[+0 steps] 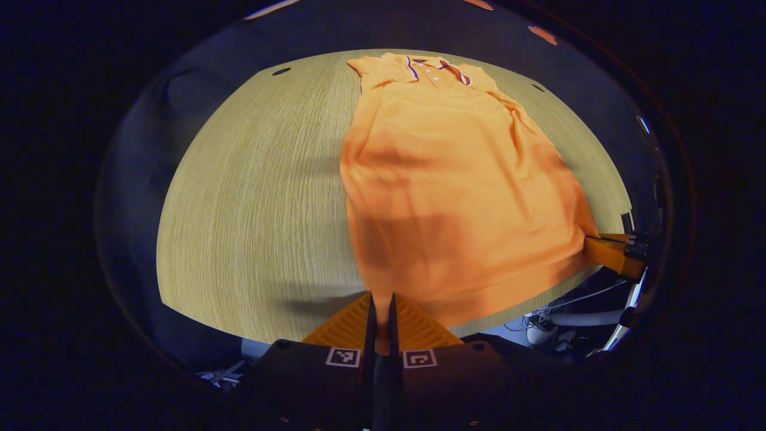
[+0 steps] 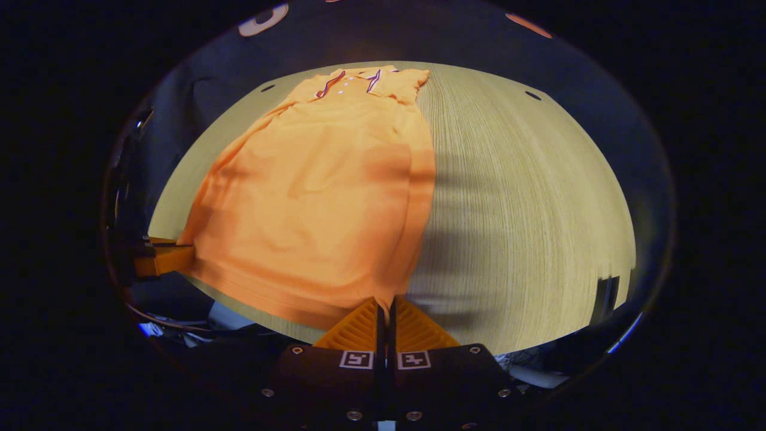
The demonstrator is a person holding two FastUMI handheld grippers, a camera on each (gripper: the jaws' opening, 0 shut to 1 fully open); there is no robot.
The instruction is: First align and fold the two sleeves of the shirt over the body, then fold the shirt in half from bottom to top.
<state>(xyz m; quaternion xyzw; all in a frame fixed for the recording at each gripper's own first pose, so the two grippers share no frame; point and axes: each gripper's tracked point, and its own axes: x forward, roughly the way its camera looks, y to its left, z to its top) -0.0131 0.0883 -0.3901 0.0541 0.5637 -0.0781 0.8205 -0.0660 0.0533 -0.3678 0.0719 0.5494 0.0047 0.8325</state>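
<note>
An orange polo shirt (image 1: 455, 179) lies lengthwise on the wooden table (image 1: 251, 197), collar at the far end, both sleeves folded in over the body. My left gripper (image 1: 380, 299) is shut on the hem's left corner, which is lifted a little off the table. In the right gripper view the same shirt (image 2: 317, 185) stretches away, and my right gripper (image 2: 386, 304) is shut on the hem's right corner. Each view also catches the other gripper (image 1: 610, 251) (image 2: 161, 258) at the opposite hem corner. The hem hangs taut between the two grippers near the table's front edge.
The table (image 2: 526, 209) has small dark holes (image 1: 281, 71) near its far corners. Cables and white tubing (image 1: 574, 314) lie below the front edge. Dark cloth walls close in behind the table.
</note>
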